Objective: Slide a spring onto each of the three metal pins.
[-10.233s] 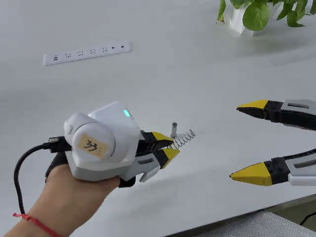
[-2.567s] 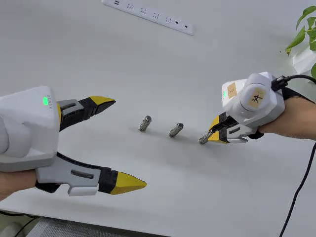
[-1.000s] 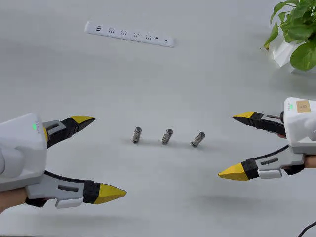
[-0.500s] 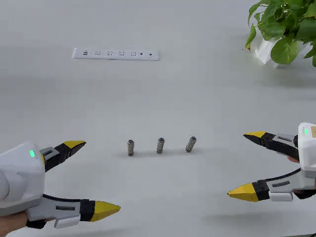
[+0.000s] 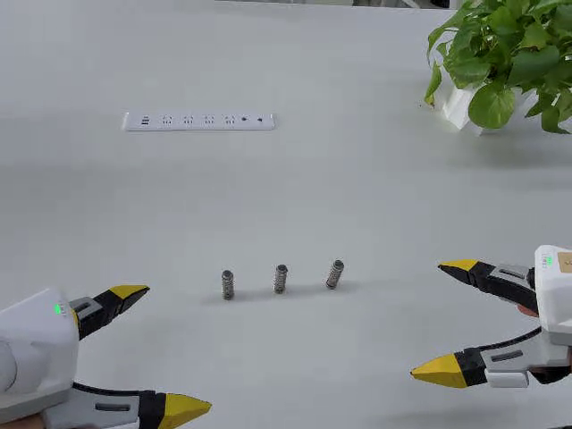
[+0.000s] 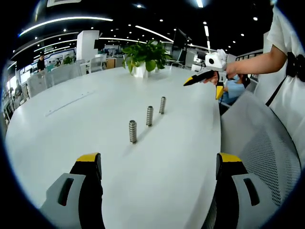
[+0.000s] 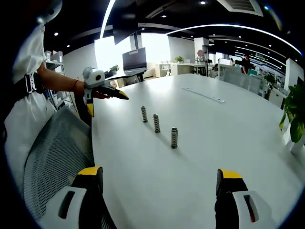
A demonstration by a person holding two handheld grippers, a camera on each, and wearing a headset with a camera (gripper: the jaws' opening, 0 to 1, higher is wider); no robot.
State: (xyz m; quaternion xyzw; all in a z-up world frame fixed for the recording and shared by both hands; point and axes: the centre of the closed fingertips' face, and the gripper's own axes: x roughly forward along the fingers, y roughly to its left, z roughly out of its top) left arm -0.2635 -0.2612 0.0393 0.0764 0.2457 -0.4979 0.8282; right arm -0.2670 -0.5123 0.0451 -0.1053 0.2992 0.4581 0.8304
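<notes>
Pins — seemingly sprung — between tools

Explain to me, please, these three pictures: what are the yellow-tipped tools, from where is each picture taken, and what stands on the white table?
A person holds a two-jaw gripper in each hand. The head view comes from a camera on the person's head, looking down at the table. Each round picture comes from a camera on one gripper, looking along its jaws. The left gripper and the right gripper are open and hold nothing. Between them stand three springs, upright on metal pins: left spring, middle spring, right spring. Farther back are a power strip and a potted plant.
</notes>
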